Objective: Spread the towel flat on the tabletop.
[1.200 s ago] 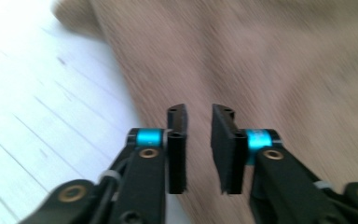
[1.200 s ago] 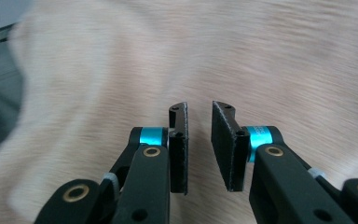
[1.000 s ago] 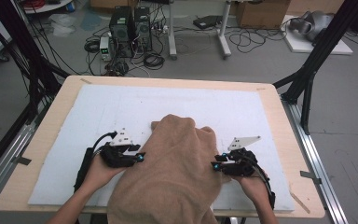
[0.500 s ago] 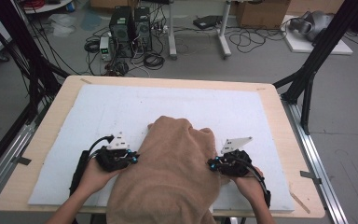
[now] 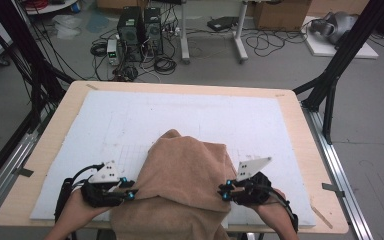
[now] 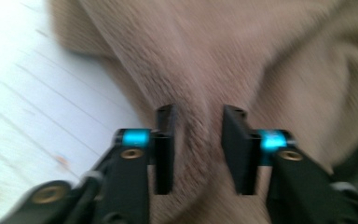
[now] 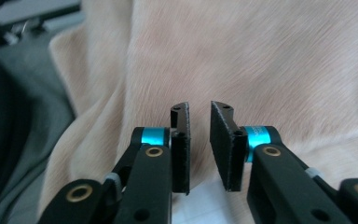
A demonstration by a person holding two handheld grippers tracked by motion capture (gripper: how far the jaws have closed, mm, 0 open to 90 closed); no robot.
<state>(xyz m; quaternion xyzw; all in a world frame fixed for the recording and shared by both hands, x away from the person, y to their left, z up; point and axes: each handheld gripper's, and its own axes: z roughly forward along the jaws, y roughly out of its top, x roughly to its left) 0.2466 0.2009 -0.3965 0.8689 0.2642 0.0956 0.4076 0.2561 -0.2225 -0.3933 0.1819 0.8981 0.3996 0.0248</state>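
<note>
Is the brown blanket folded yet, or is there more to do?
Partly. The brown blanket is already bunched toward the near edge of the white mat, one end hanging off. The left gripper and right gripper, jaws just reopening, sit at its sides without pinching. Neat folding probably remains.

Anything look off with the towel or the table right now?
The tan towel is bunched in a humped heap, not flat, and its near edge hangs over the table front. Both hand-held grippers, left and right, sit at its sides, jaws apart. Nothing looks damaged.

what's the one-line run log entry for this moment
left gripper: jaws just opening, at brown towel left edge | right gripper: jaws just opening, at right edge | towel bunched on white mat
</note>
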